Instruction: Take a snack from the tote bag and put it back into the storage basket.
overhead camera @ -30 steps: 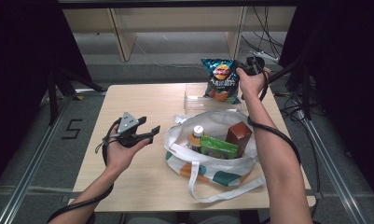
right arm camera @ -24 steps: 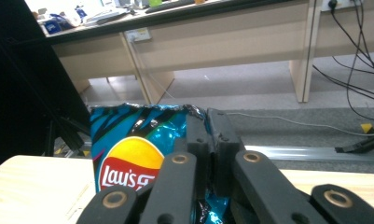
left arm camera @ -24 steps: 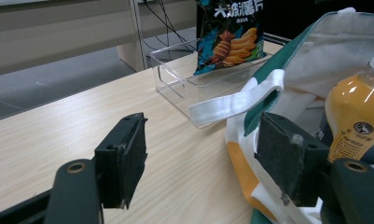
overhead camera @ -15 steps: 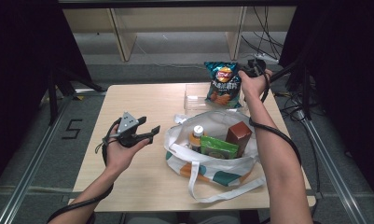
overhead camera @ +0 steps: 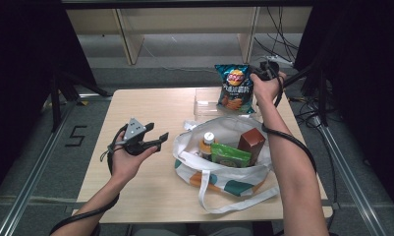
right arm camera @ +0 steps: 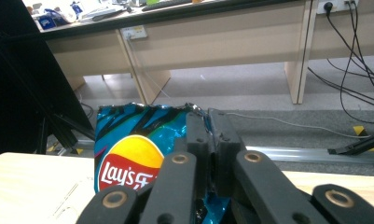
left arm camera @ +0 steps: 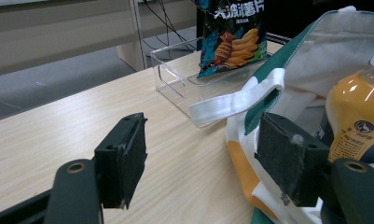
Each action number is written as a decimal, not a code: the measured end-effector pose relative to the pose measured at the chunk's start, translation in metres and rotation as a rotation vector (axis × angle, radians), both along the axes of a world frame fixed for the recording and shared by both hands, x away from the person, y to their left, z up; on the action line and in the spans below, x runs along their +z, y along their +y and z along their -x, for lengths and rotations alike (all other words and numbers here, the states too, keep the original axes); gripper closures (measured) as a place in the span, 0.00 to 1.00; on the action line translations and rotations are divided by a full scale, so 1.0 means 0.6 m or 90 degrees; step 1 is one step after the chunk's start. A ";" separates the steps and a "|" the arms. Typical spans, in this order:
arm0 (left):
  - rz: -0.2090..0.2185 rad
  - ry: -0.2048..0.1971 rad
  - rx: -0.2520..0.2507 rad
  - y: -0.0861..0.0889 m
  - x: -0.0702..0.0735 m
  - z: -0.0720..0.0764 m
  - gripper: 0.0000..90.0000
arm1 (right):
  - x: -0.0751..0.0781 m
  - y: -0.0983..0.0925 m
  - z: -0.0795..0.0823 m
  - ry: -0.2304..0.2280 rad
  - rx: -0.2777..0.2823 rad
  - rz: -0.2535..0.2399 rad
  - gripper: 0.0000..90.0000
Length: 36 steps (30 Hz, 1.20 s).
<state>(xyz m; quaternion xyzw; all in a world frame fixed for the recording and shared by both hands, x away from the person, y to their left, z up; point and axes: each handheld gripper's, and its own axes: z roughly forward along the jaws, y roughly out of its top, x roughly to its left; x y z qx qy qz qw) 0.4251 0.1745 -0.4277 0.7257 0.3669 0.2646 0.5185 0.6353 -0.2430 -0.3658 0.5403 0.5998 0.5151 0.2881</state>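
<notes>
A blue Lay's chip bag (overhead camera: 235, 88) stands upright at the table's far edge, its lower end in a clear plastic box (overhead camera: 204, 104). My right gripper (overhead camera: 256, 76) is shut on the bag's top right corner; in the right gripper view the jaws (right arm camera: 208, 119) pinch the foil of the chip bag (right arm camera: 128, 154). My left gripper (overhead camera: 162, 140) hovers open and holds nothing, left of a white and green tote bag (overhead camera: 194, 162). In the left gripper view the open gripper (left arm camera: 203, 158) faces the tote bag (left arm camera: 306, 60), the chip bag (left arm camera: 233, 32) and the box (left arm camera: 175, 79).
The tote holds an orange juice bottle (overhead camera: 208, 143), a green packet (overhead camera: 230, 156) and a brown carton (overhead camera: 250, 142). Its white straps (overhead camera: 224, 199) trail toward the near edge. Bare tabletop (overhead camera: 135, 105) lies to the left. Cables run on the floor at the right.
</notes>
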 end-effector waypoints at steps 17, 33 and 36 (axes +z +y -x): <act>-0.003 0.002 -0.003 -0.002 -0.003 0.000 0.36 | -0.011 -0.015 -0.004 0.019 -0.023 0.056 0.79; -0.002 0.001 -0.003 -0.004 -0.002 0.001 0.36 | 0.016 -0.026 0.018 0.010 -0.034 0.047 0.54; -0.002 0.002 -0.003 -0.004 -0.002 0.001 0.36 | 0.020 -0.028 0.029 0.009 -0.032 0.049 0.52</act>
